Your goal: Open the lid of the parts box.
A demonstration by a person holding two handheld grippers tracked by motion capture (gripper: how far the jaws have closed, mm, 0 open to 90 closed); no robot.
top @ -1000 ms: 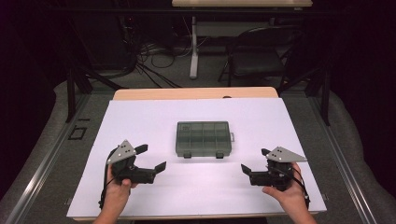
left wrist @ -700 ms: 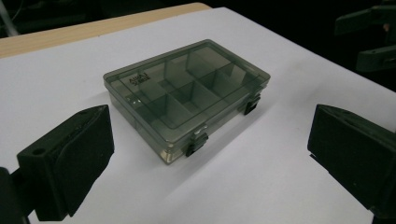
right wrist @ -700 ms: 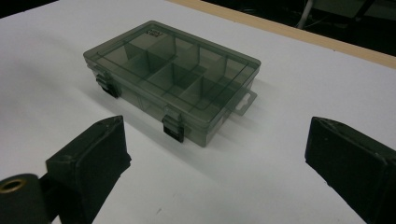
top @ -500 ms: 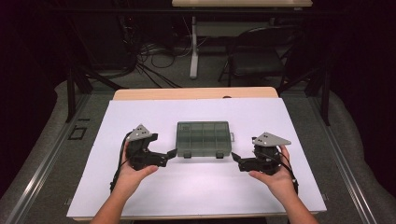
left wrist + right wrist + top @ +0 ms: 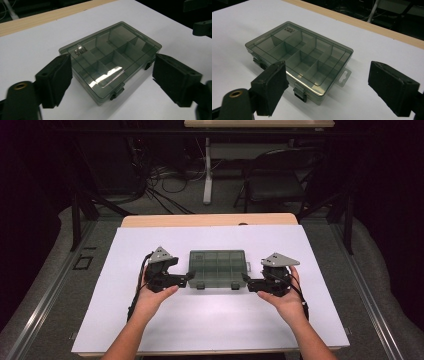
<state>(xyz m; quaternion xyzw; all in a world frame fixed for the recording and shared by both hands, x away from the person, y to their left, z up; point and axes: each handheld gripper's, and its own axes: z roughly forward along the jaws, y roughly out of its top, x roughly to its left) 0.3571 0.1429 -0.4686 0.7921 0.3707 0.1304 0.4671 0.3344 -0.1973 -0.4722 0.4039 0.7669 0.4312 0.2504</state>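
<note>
Smoky clear compartment box (image 5: 218, 268), lid shut, flat on white table (image 5: 210, 320)

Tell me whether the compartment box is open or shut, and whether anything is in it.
Shut and empty. The clear lid lies flat on the compartment box, both front latches sit down, and the compartments seen through it are bare.

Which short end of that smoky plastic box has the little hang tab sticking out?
The end beside the right gripper: the compartment box carries its slotted hang tab there, while the end facing the left gripper is plain.
</note>
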